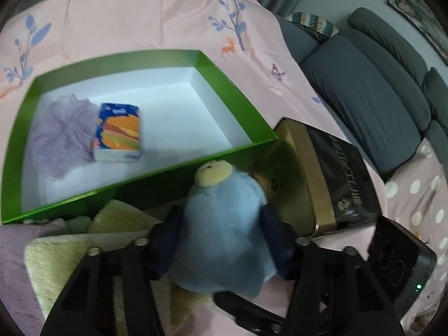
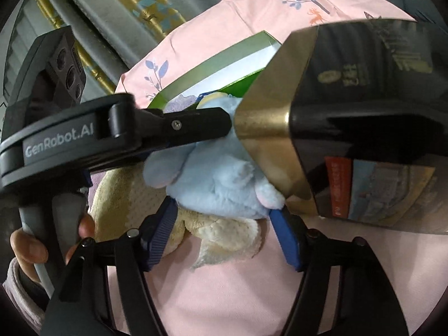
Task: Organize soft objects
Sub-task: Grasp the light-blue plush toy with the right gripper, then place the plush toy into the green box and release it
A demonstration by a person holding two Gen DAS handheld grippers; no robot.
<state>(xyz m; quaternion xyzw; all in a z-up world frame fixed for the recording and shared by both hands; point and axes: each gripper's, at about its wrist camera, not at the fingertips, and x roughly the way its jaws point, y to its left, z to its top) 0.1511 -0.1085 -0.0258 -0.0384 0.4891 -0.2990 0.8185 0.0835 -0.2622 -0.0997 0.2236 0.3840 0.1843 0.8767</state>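
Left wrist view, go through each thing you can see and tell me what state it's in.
Left gripper: shut on the blue plush.
Blue plush: gripped, outside the green box.
Green box: open, no lid on.
Tissue pack: lying flat in the box.
Purple cloth: crumpled in the box's corner.
Gold tin: closed, beside the box.
Right gripper: open, around nothing.

A tray [image 1: 243,145] lies on the bedsheet [image 1: 156,19]. In its left end a tissue pack [image 1: 119,131] rests beside a knitted cloth [image 1: 61,134]. A plush toy [image 1: 224,224] sits before the tray's near wall, a tin [image 1: 316,173] just right of it, a towel [image 1: 112,240] to its left.
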